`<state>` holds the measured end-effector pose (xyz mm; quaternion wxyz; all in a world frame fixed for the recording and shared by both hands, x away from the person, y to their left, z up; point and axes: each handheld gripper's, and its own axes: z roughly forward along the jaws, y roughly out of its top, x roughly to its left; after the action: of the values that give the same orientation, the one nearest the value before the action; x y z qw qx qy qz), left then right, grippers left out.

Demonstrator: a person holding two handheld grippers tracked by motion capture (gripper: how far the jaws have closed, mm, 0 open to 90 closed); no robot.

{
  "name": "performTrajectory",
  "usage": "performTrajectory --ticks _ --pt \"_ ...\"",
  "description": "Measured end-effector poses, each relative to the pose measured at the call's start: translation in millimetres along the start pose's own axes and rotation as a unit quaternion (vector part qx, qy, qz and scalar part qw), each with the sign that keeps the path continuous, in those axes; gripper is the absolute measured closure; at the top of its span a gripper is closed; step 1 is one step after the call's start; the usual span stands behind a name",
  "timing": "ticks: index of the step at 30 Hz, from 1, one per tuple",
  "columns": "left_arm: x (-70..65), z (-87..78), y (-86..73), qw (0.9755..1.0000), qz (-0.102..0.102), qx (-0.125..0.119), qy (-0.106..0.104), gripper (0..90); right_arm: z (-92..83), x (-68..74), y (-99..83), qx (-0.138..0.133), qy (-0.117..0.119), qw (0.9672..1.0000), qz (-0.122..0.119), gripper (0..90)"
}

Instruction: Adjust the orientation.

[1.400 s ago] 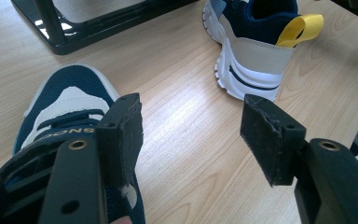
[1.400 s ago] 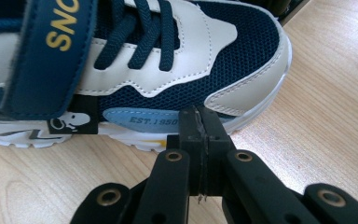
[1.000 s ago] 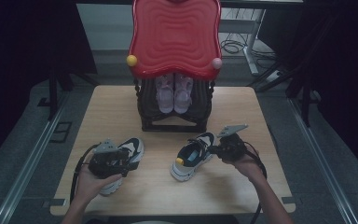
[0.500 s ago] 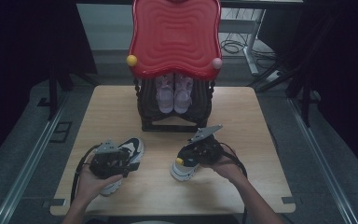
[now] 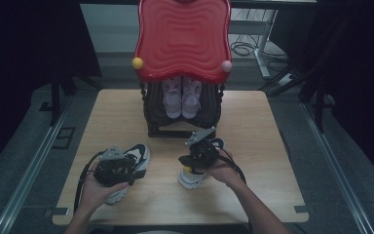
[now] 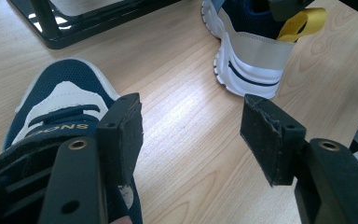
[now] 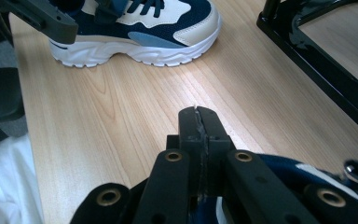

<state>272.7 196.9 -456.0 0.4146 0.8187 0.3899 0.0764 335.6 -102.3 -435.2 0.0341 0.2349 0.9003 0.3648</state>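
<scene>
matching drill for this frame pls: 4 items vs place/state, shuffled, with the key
Items:
1. left gripper
2. right gripper
3. pink shoes
4. yellow pull tab

States or places:
A. on the heel of the sneaker by the right hand
B. jaws apart, bare table between them
C. inside the black rack under the red top
D. jaws pressed together, nothing between them

Pairs: 1-B, 2-D, 3-C, 4-A

Two sneakers on table (image 5: 126, 112): left tongs (image 5: 114, 170) over left sneaker (image 5: 135, 157), right tongs (image 5: 199, 153) over right sneaker (image 5: 193, 176)
</scene>
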Motion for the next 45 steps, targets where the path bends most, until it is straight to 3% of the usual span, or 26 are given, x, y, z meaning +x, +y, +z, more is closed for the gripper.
performTrajectory --ticks 7,19,35,45 --pt "0.4 -1.3 -0.7 1.0 -0.001 -0.001 0.0 39.1 6.6 2.1 1.4 0.025 -0.007 0.9996 -0.009 90.0" --pt "1.5 -2.5 -1.3 1.0 -0.002 -0.003 -0.001 39.1 -4.8 5.3 -9.9 0.017 -0.003 0.9998 -0.006 90.0" --pt "0.9 -1.7 -1.0 1.0 -0.002 -0.002 -0.002 39.0 -42.6 14.9 -49.8 0.01 -0.01 0.9999 -0.005 90.0" --pt "0.6 -0.8 -0.6 1.0 -0.002 -0.001 -0.001 39.0 -65.4 14.0 -72.9 0.005 -0.017 0.9998 0.008 90.0"
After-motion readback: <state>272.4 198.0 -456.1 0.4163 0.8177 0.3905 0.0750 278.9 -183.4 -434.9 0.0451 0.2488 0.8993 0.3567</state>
